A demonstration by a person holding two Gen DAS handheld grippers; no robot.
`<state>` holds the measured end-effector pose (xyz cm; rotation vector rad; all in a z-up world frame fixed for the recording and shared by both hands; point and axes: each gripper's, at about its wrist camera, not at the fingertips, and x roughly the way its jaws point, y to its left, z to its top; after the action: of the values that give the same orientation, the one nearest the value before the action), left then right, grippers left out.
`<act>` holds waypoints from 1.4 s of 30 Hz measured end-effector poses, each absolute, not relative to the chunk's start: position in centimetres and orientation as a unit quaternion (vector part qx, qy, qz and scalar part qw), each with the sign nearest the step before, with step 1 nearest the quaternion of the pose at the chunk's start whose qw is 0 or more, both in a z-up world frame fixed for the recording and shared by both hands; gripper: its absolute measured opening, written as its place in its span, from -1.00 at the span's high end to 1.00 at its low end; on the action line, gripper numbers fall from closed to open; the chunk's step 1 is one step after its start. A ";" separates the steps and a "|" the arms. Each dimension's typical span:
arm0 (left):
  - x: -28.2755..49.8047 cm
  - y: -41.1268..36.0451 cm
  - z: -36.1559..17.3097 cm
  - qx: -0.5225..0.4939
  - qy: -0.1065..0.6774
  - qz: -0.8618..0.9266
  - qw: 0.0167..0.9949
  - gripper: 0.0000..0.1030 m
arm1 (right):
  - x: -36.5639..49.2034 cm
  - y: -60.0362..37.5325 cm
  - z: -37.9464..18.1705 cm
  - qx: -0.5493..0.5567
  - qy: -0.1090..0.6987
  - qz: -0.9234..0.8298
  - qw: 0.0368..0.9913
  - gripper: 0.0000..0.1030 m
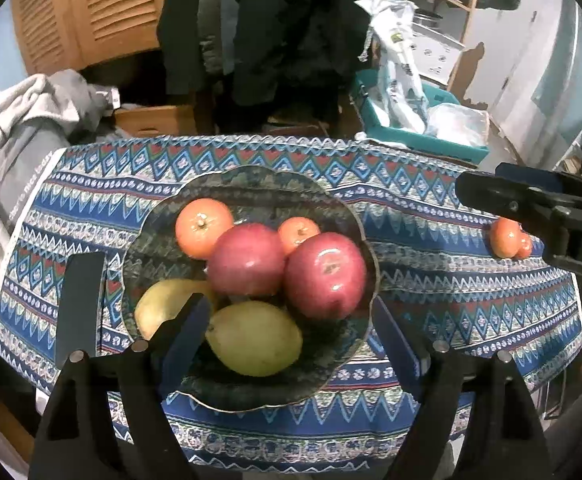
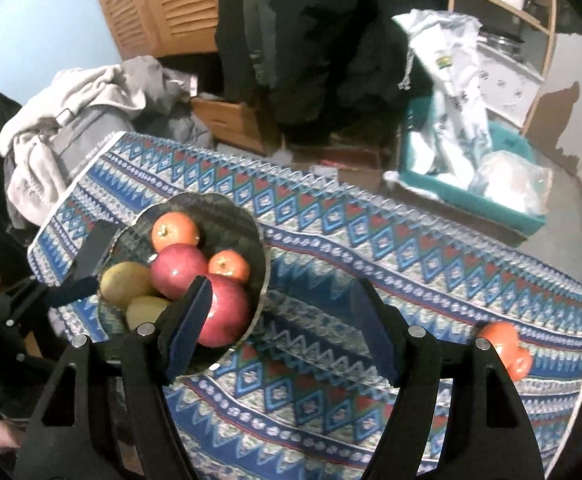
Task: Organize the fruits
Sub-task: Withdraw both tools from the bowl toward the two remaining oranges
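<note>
A dark scalloped bowl (image 1: 333,196) sits on the patterned tablecloth and holds two red apples (image 1: 325,276), two oranges (image 1: 203,227) and two yellow-green pears (image 1: 255,338). The bowl also shows in the right wrist view (image 2: 231,210). Two small oranges (image 1: 505,238) lie on the cloth at the right, also in the right wrist view (image 2: 509,346). My left gripper (image 1: 291,328) is open and empty, hovering over the bowl's near side. My right gripper (image 2: 283,320) is open and empty above the cloth between the bowl and the loose oranges; it shows in the left wrist view (image 1: 531,200).
A blue, white and red patterned cloth (image 1: 431,300) covers the table. Beyond the far edge are a pile of grey clothes (image 1: 31,120), a teal bin with plastic bags (image 1: 419,120), cardboard boxes (image 1: 159,120) and a person in dark clothing (image 1: 283,40).
</note>
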<state>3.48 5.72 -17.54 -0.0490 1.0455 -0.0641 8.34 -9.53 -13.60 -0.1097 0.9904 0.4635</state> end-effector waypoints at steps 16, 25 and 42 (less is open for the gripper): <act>3.2 1.6 -15.5 0.002 0.480 -0.058 0.875 -0.64 | 7.1 -15.7 -11.5 -0.036 0.450 0.176 0.875 -0.42; 2.9 -1.0 -14.1 0.014 0.470 -0.079 0.879 -0.64 | 5.8 -18.9 -10.3 -0.038 0.432 0.156 0.887 -0.51; 2.9 -5.9 -13.4 0.044 0.469 -0.114 0.875 -0.64 | 3.8 -25.7 -10.4 -0.030 0.425 0.107 0.898 -0.51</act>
<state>2.93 -5.92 -13.42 0.0911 0.9784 -0.2371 3.80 -25.67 -10.44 -0.0611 0.8807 0.2221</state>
